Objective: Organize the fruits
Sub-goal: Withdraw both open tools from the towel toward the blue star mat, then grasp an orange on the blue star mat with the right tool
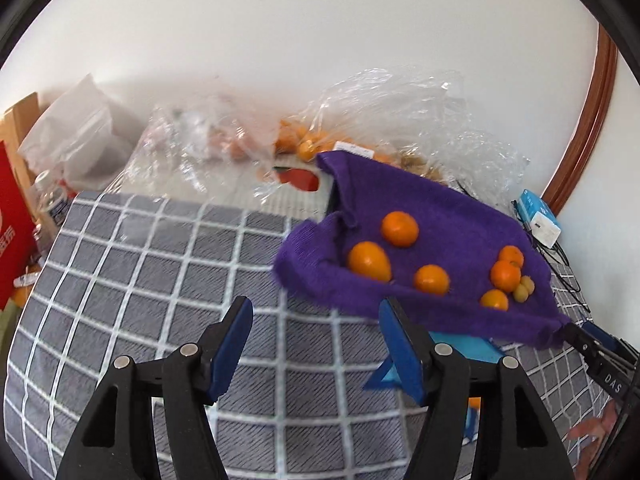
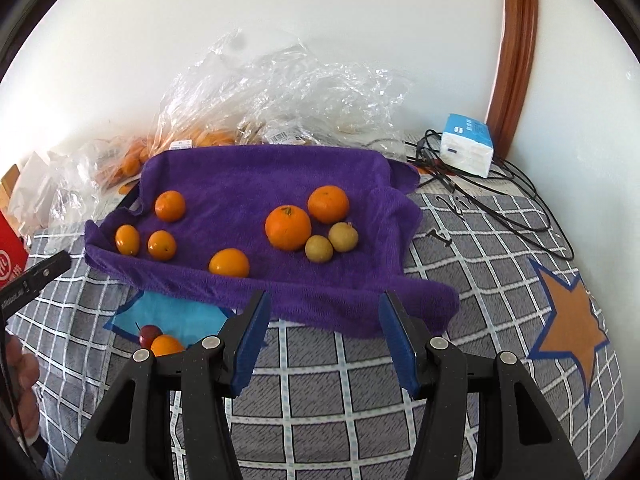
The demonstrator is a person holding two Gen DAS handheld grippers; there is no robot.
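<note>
A purple towel lies on the checked cloth and holds several oranges, the largest near its middle, and two small yellow-brown fruits. The towel also shows in the left wrist view with oranges on it. A blue star patch under the towel's front edge carries a small red fruit and an orange. My right gripper is open and empty just before the towel's front edge. My left gripper is open and empty over the cloth, left of the towel.
Clear plastic bags with more oranges lie against the wall behind the towel. A blue-white tissue pack and black cables sit at the right. An orange star patch is on the cloth. A red box stands at the left.
</note>
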